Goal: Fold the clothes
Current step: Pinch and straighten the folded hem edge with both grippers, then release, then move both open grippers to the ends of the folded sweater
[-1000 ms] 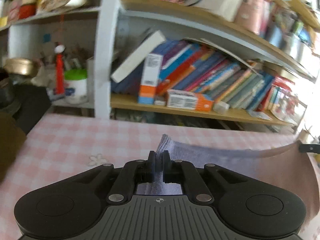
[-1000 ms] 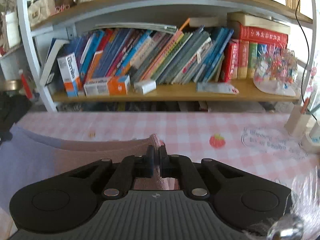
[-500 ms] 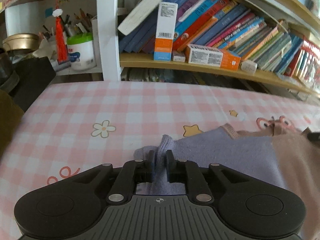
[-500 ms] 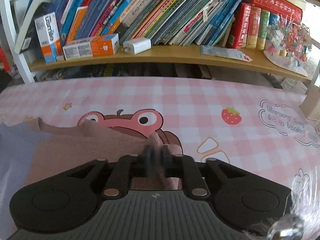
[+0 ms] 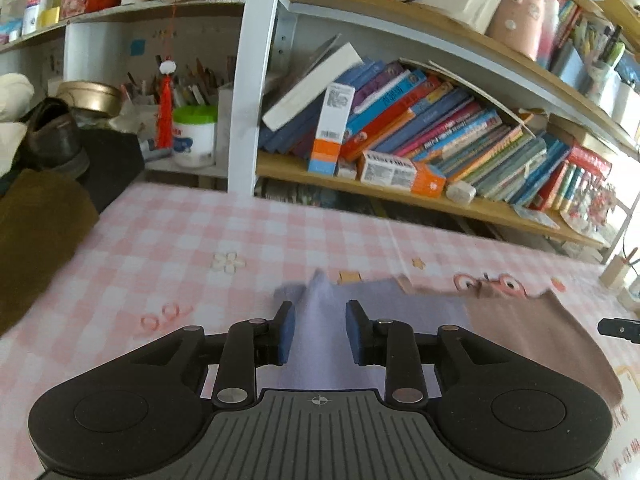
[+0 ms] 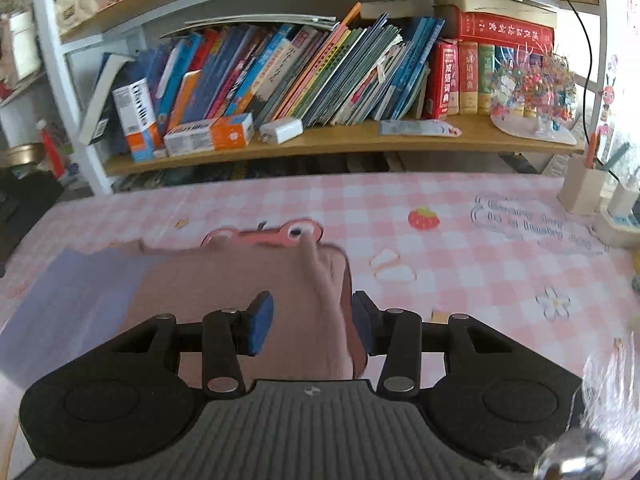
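Note:
A garment lies flat on the pink checked tablecloth (image 5: 168,248), lilac on its left part (image 5: 320,320) and dusty pink on its right part (image 5: 532,332). My left gripper (image 5: 320,330) is open, its blue pads on either side of the lilac far-left corner. In the right wrist view the pink part (image 6: 240,276) and lilac part (image 6: 80,288) show. My right gripper (image 6: 310,322) is open over the pink far-right corner, where a raised fold of cloth (image 6: 324,280) stands between the pads.
A bookshelf (image 6: 320,144) full of books runs along the table's far edge. A brown cloth heap (image 5: 36,224) and a black shoe (image 5: 52,140) sit at the left. A pen holder (image 6: 580,184) and white power strip (image 6: 616,216) stand at the right.
Both grippers lowered the garment's far edge onto the table, then opened and let go. The cloth now lies flat; both grippers have pulled up and back slightly.

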A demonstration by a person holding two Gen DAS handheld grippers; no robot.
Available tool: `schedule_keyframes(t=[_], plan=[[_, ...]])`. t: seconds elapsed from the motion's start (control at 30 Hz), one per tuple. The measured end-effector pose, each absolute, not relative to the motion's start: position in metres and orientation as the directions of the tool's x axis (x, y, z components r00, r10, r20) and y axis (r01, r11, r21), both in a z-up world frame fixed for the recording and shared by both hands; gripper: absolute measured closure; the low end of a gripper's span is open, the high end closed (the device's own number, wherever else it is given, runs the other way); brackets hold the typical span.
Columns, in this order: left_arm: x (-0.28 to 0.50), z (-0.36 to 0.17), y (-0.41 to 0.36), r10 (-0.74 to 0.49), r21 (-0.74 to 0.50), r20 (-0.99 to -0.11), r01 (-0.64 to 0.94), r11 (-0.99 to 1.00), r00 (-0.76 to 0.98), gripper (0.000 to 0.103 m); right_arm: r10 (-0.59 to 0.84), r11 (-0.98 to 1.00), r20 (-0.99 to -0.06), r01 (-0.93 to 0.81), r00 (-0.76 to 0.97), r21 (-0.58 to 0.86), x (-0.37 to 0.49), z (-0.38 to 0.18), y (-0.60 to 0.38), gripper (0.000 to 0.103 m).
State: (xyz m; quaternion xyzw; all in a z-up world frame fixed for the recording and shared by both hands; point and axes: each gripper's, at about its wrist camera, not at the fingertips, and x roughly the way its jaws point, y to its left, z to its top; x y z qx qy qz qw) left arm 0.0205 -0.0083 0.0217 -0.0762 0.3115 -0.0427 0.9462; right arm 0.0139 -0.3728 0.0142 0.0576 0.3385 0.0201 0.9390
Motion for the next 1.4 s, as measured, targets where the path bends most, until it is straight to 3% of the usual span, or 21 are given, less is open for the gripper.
schedule_keyframes(t=[0.57, 0.67, 1.03, 1.2, 1.4], plan=[[-0.076, 0.001, -0.038, -0.076, -0.198, -0.673, -0.08, 0.977, 0.736, 0.069, 0.14, 0.982, -0.715, -0.005, 0.684, 0.187, -0.084, -0.008, -0.382, 0.056], [-0.087, -0.002, -0.046, -0.071, -0.201, -0.686, -0.095, 0.975, 0.724, 0.059, 0.156, 0.979, -0.723, -0.01, 0.673, 0.202, -0.096, -0.011, -0.386, 0.056], [-0.109, -0.008, -0.078, -0.077, -0.187, -0.718, -0.085, 0.979, 0.692, 0.052, 0.188, 0.973, -0.737, -0.02, 0.649, 0.23, -0.124, -0.017, -0.395, 0.053], [-0.113, -0.008, -0.08, -0.062, -0.182, -0.729, -0.106, 0.978, 0.681, 0.035, 0.181, 0.972, -0.742, -0.001, 0.645, 0.236, -0.129, -0.018, -0.401, 0.047], [-0.113, -0.014, -0.065, -0.058, -0.222, -0.744, -0.165, 0.961, 0.665, 0.032, 0.183, 0.97, -0.749, 0.005, 0.637, 0.242, -0.129, -0.021, -0.394, 0.042]])
